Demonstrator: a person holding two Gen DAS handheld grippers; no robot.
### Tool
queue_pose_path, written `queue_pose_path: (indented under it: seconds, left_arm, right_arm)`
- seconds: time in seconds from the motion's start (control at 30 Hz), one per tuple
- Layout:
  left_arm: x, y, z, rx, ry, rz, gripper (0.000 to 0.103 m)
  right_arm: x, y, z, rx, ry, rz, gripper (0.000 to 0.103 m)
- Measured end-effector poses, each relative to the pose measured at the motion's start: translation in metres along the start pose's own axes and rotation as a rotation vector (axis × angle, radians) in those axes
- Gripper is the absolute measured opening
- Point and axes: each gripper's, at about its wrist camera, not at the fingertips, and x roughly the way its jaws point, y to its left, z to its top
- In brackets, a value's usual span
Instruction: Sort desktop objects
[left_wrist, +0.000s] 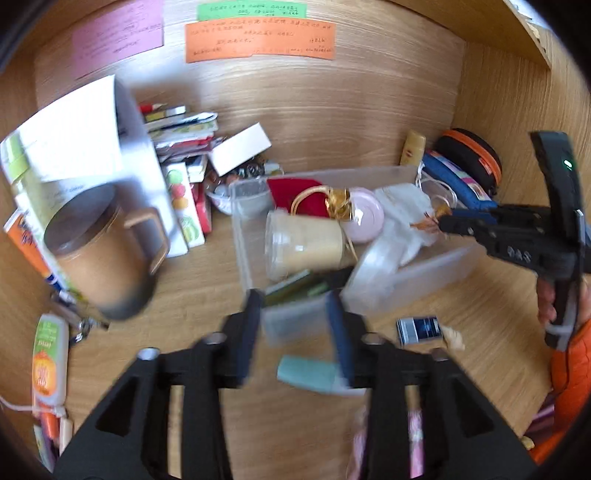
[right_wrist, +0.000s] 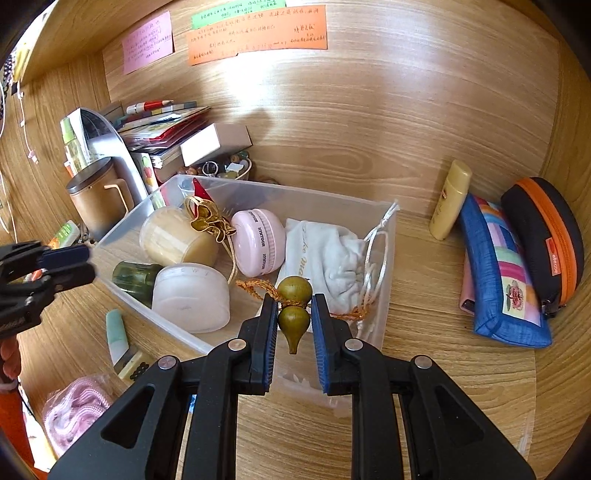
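Note:
A clear plastic bin (right_wrist: 384, 236) on the wooden desk holds a beige jar (right_wrist: 177, 236), a pink round case (right_wrist: 258, 247), a white pouch (right_wrist: 325, 258), a frosted jar (right_wrist: 192, 295) and a green bottle (right_wrist: 133, 277). My right gripper (right_wrist: 294, 314) is shut on a small green gourd charm (right_wrist: 293, 306) with an orange cord, held over the bin's near right part. My left gripper (left_wrist: 295, 317) is open and empty above the bin's near edge (left_wrist: 291, 321); it also shows in the right wrist view (right_wrist: 70, 264). The right gripper shows in the left wrist view (left_wrist: 447, 218).
A mint tube (left_wrist: 310, 373), a small blue-white packet (left_wrist: 419, 328), a brown mug (left_wrist: 99, 251), boxes and books (left_wrist: 177, 147) and a bead bowl lie left. A yellow bottle (right_wrist: 450, 199), blue pouch (right_wrist: 506, 280) and black-orange case (right_wrist: 546, 236) stand right. A pink knitted item (right_wrist: 77, 410) lies near left.

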Motion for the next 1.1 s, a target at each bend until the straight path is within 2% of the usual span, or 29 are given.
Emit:
queue_pose_path:
  seconds: [0.13, 0.23, 0.3, 0.37, 0.43, 0.5, 0.6, 0.83, 0.93, 1.1]
  left_arm:
    - [-0.008, 0.003, -0.014, -0.01, 0.009, -0.01, 0.045]
    - [0.003, -0.002, -0.023, 0.013, 0.057, 0.004, 0.045]
    - [0.013, -0.004, -0.028, 0.025, 0.093, -0.022, 0.046]
    - [0.023, -0.007, -0.033, 0.042, 0.123, -0.035, 0.054]
    - [0.028, -0.01, -0.037, 0.063, 0.141, -0.041, 0.057]
    - [0.03, -0.012, -0.04, 0.077, 0.153, -0.052, 0.059]
    - [0.031, -0.016, -0.043, 0.108, 0.159, -0.057, 0.069]
    - [0.041, -0.023, -0.049, 0.162, 0.193, -0.056, 0.071]
    - [0.047, -0.023, -0.05, 0.156, 0.214, -0.061, 0.071]
    - [0.048, -0.02, -0.051, 0.145, 0.197, -0.052, 0.072]
  right_arm:
    - [0.005, 0.001, 0.001, 0.0, 0.009, 0.005, 0.016]
    - [0.008, 0.005, 0.001, -0.004, 0.017, 0.009, 0.016]
    - [0.009, 0.007, 0.0, -0.008, 0.022, 0.01, 0.016]
    - [0.01, 0.009, 0.0, -0.014, 0.026, 0.01, 0.016]
    - [0.011, 0.01, 0.0, -0.016, 0.031, 0.006, 0.016]
    - [0.013, 0.009, 0.0, -0.015, 0.036, 0.005, 0.016]
    - [0.014, 0.007, 0.001, -0.006, 0.042, 0.008, 0.017]
    - [0.023, 0.005, 0.006, 0.009, 0.066, 0.01, 0.017]
    - [0.024, 0.005, 0.007, 0.006, 0.067, 0.007, 0.017]
    - [0.025, 0.004, 0.008, 0.009, 0.071, 0.009, 0.017]
